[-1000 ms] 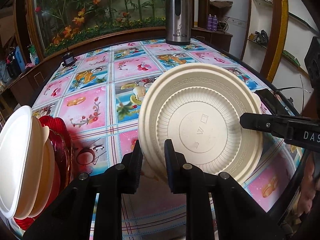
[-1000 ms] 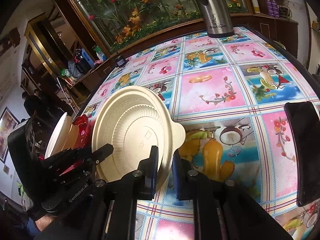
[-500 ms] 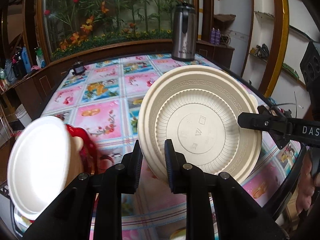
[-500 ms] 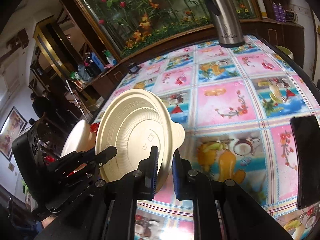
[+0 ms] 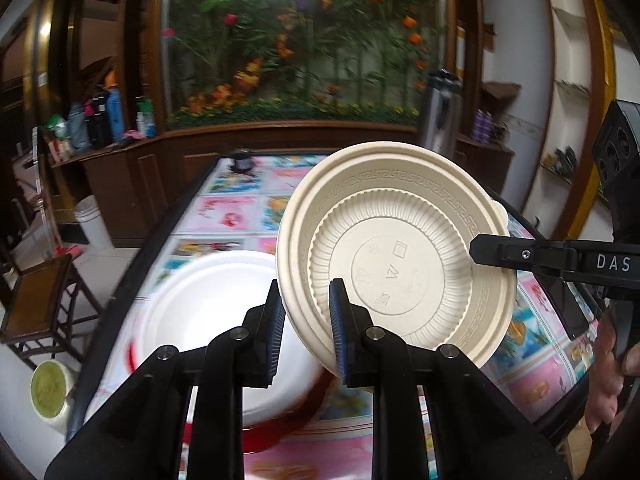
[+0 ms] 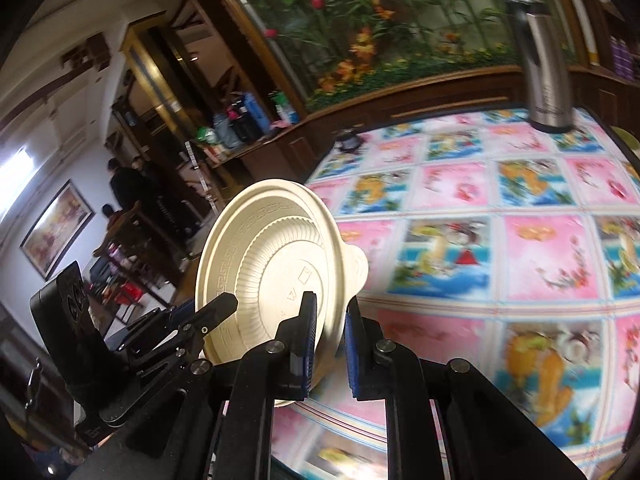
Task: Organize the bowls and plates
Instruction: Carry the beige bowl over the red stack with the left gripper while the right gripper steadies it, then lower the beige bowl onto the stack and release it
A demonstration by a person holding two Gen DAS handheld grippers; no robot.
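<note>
Left gripper [image 5: 306, 330]: its rim-side of the cream bowl [image 5: 394, 252] is being pinched between nearly closed jaws, one blue-edged pad on each face of the rim.
Right gripper [image 6: 328, 344]: the opposite rim of the same bowl [image 6: 272, 276] is being clamped, jaws almost together; in the left view only its black finger [image 5: 520, 254] is being seen, lying against the bowl's far edge.
Bowl: it is being held on edge in the air above the table [image 6: 532, 240], underside turned toward both cameras, ribbed wall and key-pattern border showing, a small tab [image 6: 358, 266] sticking out at one side.
Hand [image 5: 612, 376]: it is being glimpsed at the right edge of the left view, wrapped round the right gripper's handle.
White plate [image 5: 208, 320]: it is being blurred by motion, lying below and left of the bowl on something red [image 5: 276, 428], near the table's edge.
Table: it is being covered by a cloth of pink and blue picture squares.
Flask [image 6: 544, 72]: a steel one is being seen upright at the table's far end.
Background: a wall of painted flowers [image 5: 304, 40] is being shown beyond the table.
</note>
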